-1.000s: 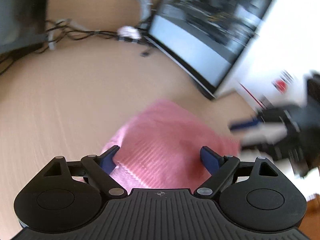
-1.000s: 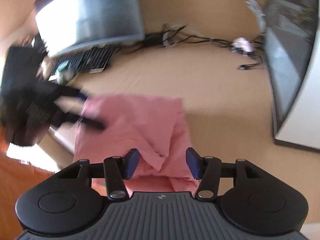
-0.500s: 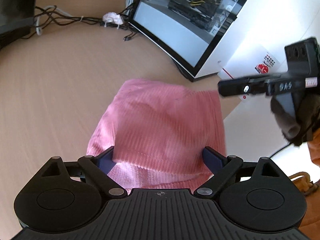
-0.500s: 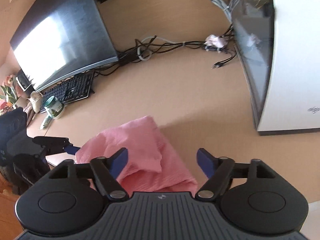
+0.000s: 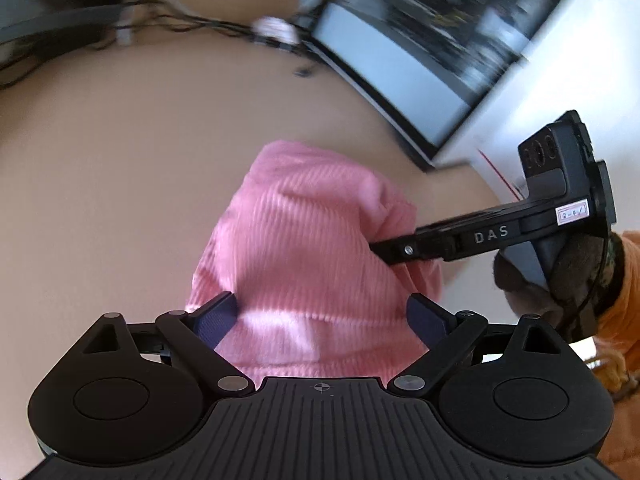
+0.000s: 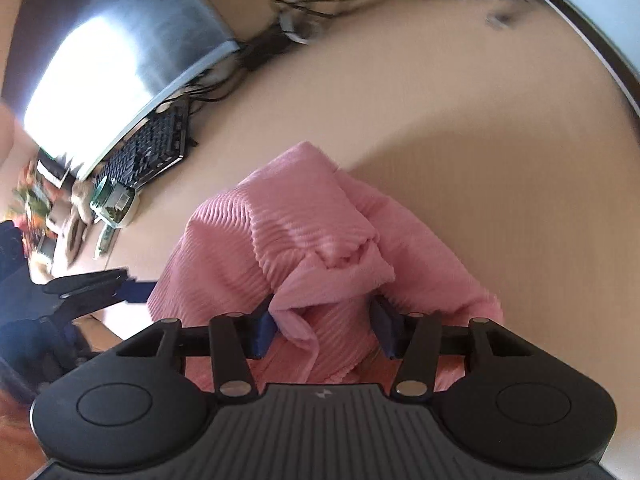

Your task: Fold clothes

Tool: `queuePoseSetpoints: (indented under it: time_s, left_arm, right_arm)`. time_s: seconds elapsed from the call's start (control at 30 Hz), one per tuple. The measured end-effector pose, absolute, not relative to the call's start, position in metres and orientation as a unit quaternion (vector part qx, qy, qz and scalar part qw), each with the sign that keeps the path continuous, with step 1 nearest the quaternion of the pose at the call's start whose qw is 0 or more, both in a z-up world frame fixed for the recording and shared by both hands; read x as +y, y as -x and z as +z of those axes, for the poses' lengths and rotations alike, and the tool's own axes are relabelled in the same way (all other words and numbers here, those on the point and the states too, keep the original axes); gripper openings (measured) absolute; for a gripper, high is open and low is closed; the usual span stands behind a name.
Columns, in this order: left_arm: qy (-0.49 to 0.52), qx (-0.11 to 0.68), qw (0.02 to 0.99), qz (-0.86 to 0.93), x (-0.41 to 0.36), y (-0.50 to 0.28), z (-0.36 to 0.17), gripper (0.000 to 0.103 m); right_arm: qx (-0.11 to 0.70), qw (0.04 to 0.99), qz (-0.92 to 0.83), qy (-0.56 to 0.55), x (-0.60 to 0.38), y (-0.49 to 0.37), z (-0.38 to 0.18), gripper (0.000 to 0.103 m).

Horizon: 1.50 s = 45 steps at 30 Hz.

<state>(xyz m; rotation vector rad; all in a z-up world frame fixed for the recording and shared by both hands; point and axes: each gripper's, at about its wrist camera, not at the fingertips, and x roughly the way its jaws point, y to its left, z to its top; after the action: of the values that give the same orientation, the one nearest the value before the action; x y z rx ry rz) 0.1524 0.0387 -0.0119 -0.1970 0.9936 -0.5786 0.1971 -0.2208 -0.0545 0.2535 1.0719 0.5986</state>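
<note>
While both cams swing and smear the background, I'm looking at a tan wooden desk, smooth and mostly bare in the mid section. Far side in my left cam: a dark monitor leaning at an angle, white wall behind it, plus a tangle of cables w/ a whitish lump among them. Right cam shows another monitor catching strong glare, a black keyboard under it, and more cable clutter along the back. Containers: just one I can make out, a small glass jar w/ a greenish lid beside the keyboard; contents too blurred to call. Pink ribbed garment sits bunched on the desk near the front edge, right under both tools. My left gripper is spread wide, blue pads either side of the cloth, cloth between them but not pinched. My right gripper is narrower, a fold of pink fabric bulging up between the pads; can't tell if they actually squeeze it. From the left cam I see the right tool's black finger lying against the garment's right side, a gloved hand and orange sleeve behind it. Left tool's fingers show at the pink edge in the right cam.
</note>
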Motion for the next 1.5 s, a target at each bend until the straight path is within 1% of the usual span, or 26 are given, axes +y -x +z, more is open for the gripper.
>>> queuePoseSetpoints:
  time_s: [0.1,0.2,0.3,0.37,0.5,0.57,0.63,0.7,0.83,0.87,0.9,0.97,1.0,1.03,1.07,1.13,1.2,1.23,1.3,1.37,1.43,1.5]
  left_arm:
    - [0.116,0.461,0.85,-0.227,0.067,-0.153,-0.008,0.095]
    - [0.129,0.445,0.864,-0.195,0.089,-0.149,0.001,0.095]
    - [0.142,0.429,0.877,-0.162,0.112,-0.144,0.009,0.095]
    - [0.15,0.417,0.885,-0.14,0.127,-0.141,0.015,0.095]
    - [0.163,0.395,0.898,-0.103,0.152,-0.136,0.025,0.095]
    - [0.15,0.393,0.9,-0.117,0.14,-0.141,0.027,0.095]
    - [0.141,0.395,0.898,-0.13,0.127,-0.145,0.026,0.095]
    - [0.144,0.4,0.896,-0.129,0.123,-0.143,0.023,0.096]
    - [0.159,0.411,0.892,-0.099,0.131,-0.137,0.015,0.096]
    - [0.164,0.412,0.892,-0.089,0.135,-0.135,0.014,0.096]
    - [0.169,0.412,0.892,-0.082,0.138,-0.133,0.014,0.096]
    - [0.179,0.409,0.892,-0.073,0.143,-0.13,0.013,0.096]
    - [0.183,0.408,0.892,-0.069,0.144,-0.129,0.013,0.096]
    - [0.184,0.408,0.892,-0.066,0.145,-0.129,0.014,0.096]
    - [0.184,0.407,0.892,-0.063,0.146,-0.13,0.015,0.096]
    - [0.184,0.403,0.895,-0.059,0.147,-0.13,0.018,0.096]
    - [0.186,0.395,0.898,-0.06,0.147,-0.13,0.023,0.096]
    - [0.188,0.39,0.899,-0.061,0.147,-0.131,0.025,0.096]
    - [0.192,0.381,0.902,-0.065,0.146,-0.132,0.029,0.096]
    - [0.195,0.377,0.903,-0.073,0.142,-0.136,0.03,0.096]
    - [0.191,0.378,0.902,-0.084,0.134,-0.141,0.03,0.096]
    - [0.184,0.38,0.901,-0.097,0.125,-0.147,0.03,0.096]
  right_arm:
    - [0.477,0.82,0.305,-0.086,-0.175,-0.234,-0.06,0.05]
    - [0.452,0.835,0.312,-0.04,-0.134,-0.259,-0.053,0.05]
    - [0.407,0.855,0.322,0.003,-0.116,-0.262,-0.032,0.055]
    - [0.386,0.863,0.326,-0.014,-0.124,-0.261,-0.022,0.064]
    - [0.378,0.865,0.319,-0.082,-0.148,-0.272,-0.013,0.071]
    - [0.389,0.855,0.324,-0.112,-0.151,-0.282,-0.017,0.075]
    - [0.406,0.84,0.337,-0.124,-0.145,-0.288,-0.028,0.077]
    - [0.417,0.833,0.347,-0.111,-0.133,-0.288,-0.038,0.077]
    - [0.406,0.824,0.387,-0.081,-0.112,-0.265,-0.041,0.077]
    - [0.4,0.826,0.392,-0.067,-0.108,-0.256,-0.039,0.075]
    - [0.393,0.828,0.396,-0.053,-0.104,-0.248,-0.037,0.071]
    - [0.395,0.832,0.389,-0.035,-0.096,-0.239,-0.039,0.034]
    - [0.397,0.833,0.384,-0.034,-0.094,-0.238,-0.039,0.028]
    - [0.391,0.836,0.383,-0.039,-0.096,-0.238,-0.032,0.012]
    - [0.378,0.84,0.387,-0.046,-0.101,-0.236,-0.02,0.008]
    - [0.345,0.849,0.395,-0.06,-0.116,-0.233,0.012,0.005]
    - [0.314,0.86,0.396,-0.067,-0.139,-0.229,0.046,0.004]
    - [0.306,0.865,0.392,-0.069,-0.154,-0.228,0.059,0.004]
    - [0.31,0.87,0.377,-0.067,-0.179,-0.227,0.066,0.004]
    - [0.343,0.872,0.345,-0.06,-0.2,-0.227,0.049,0.004]
    - [0.393,0.863,0.311,-0.068,-0.214,-0.23,0.019,0.005]
    - [0.422,0.856,0.292,-0.064,-0.216,-0.23,-0.006,0.007]
